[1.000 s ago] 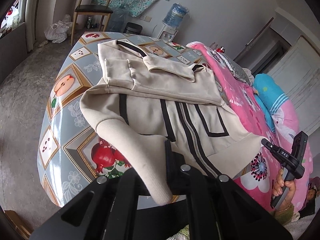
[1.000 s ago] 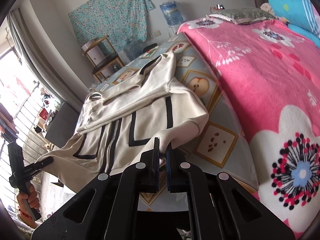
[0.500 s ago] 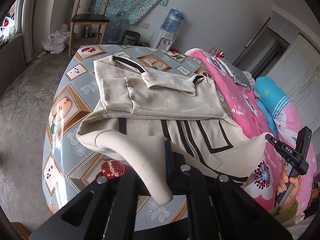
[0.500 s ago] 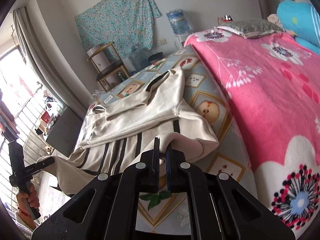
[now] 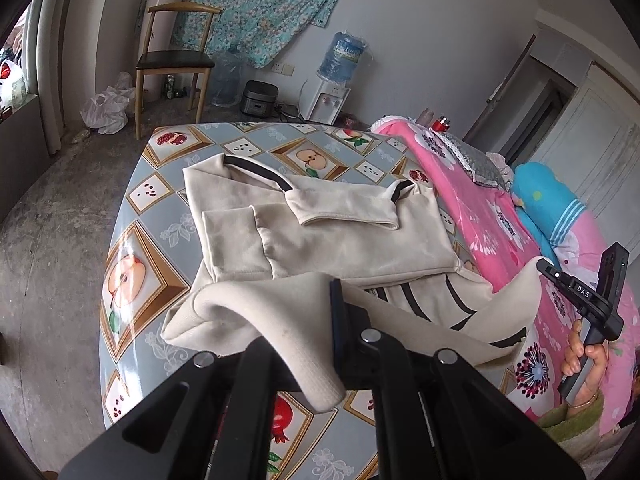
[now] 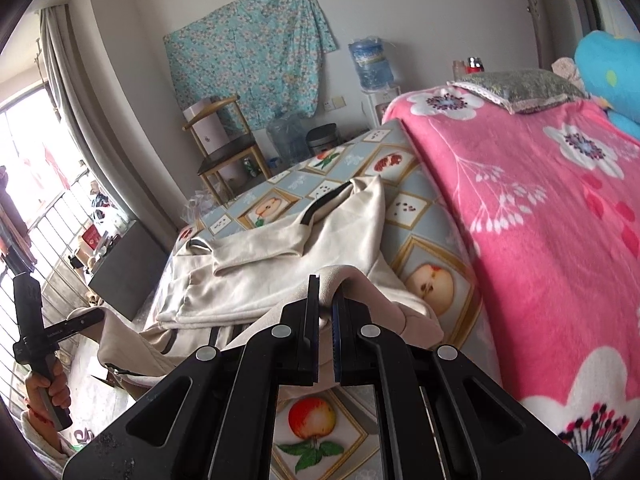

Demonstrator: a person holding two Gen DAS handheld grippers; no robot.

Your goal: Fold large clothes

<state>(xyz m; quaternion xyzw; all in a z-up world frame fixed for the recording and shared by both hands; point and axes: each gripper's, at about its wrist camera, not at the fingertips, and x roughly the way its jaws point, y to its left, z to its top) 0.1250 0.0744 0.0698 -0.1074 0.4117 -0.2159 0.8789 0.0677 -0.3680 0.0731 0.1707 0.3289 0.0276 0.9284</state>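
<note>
Left tongs (image 5: pixel 334 320) clamp beige jacket (image 5: pixel 340 236) hem.

Left gripper (image 5: pixel 334 304) and right gripper (image 6: pixel 326 300) point forward and downward, jaws clamped shut, each held by a hand (image 5: pixel 584 356) gripping its handle.

Beige jacket's (image 5: pixel 344 236) striped front mostly under its raised hem; wall socket lettering illegible.

One cream jacket (image 5: pixel 344 236), one fruit-print table (image 5: pixel 132 248), two grippers (image 5: pixel 336 312) (image 6: pixel 326 300), one wooden chair (image 5: pixel 176 56) upper left, two water bottles (image 5: pixel 346 58) (image 5: pixel 228 78), one pink blanket (image 6: pixel 540 208).
</note>
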